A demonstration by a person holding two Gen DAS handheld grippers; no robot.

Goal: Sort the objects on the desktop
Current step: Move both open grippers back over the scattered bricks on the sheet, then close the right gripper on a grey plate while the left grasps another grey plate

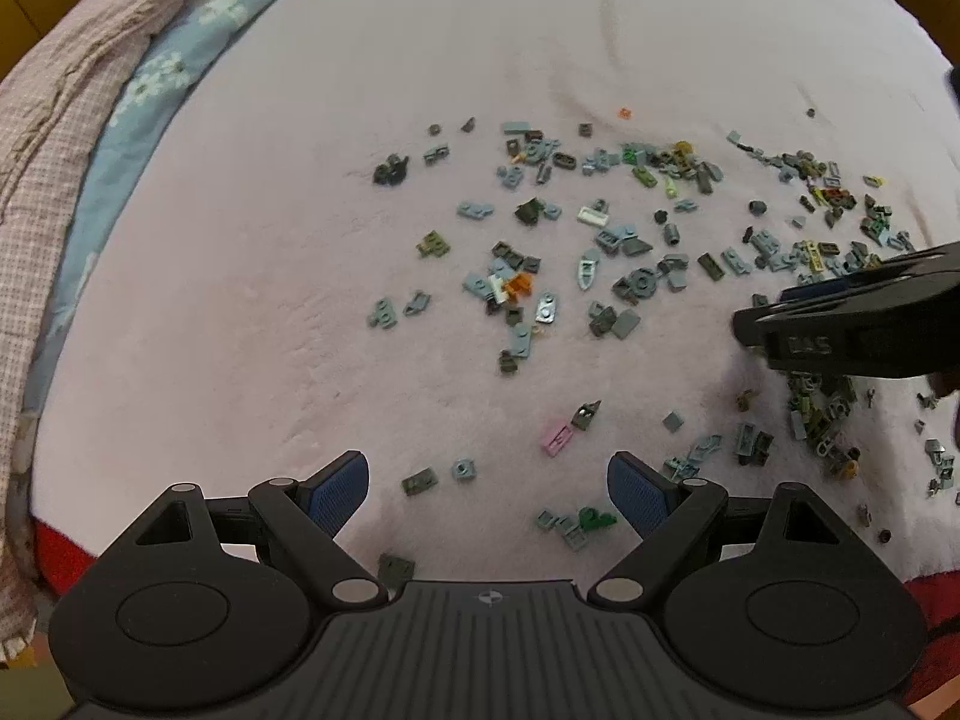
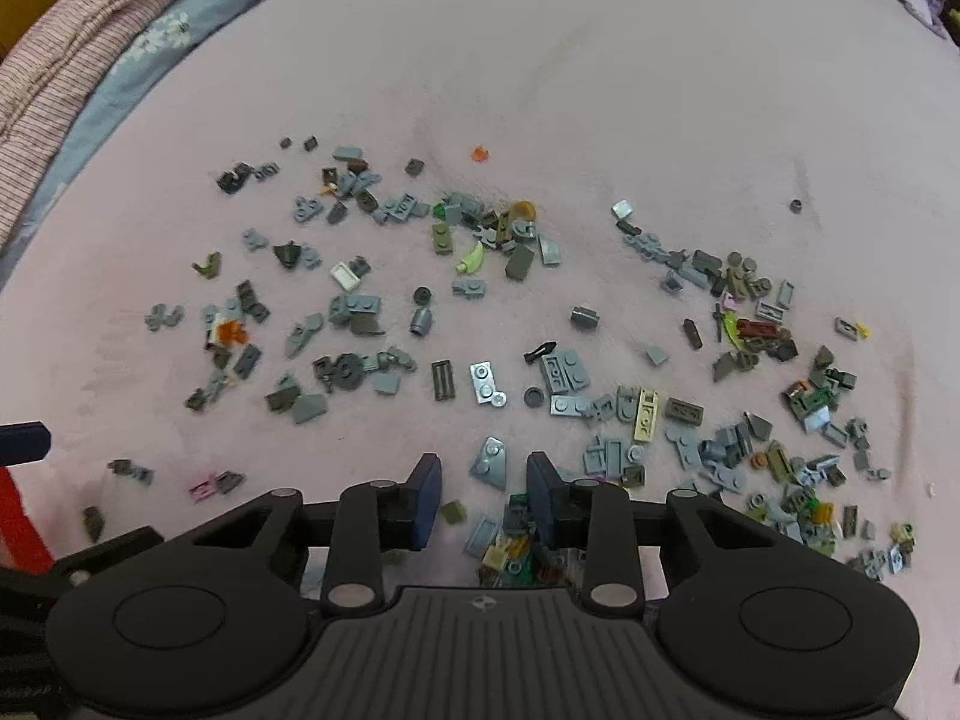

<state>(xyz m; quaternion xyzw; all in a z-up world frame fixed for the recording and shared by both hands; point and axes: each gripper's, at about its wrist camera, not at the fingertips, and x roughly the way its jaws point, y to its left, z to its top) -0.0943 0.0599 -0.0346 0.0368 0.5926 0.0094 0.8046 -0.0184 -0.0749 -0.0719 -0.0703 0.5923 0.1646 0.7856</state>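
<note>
My right gripper [image 2: 485,495], jaws narrowed and empty, has a grey wedge brick [image 2: 491,463] just ahead between its fingertips. My left gripper [image 1: 487,495] gapes wide, farther off.

Bricks [image 2: 522,546] under right tongs [image 2: 483,495] part-hidden.

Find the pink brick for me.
In the left wrist view the pink brick lies on the pink blanket, just ahead of the open left tongs, touching a small dark grey piece on its right.

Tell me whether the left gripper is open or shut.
Open. The left gripper has its two blue pads spread wide, with bare pink blanket between them and nothing held.
</note>
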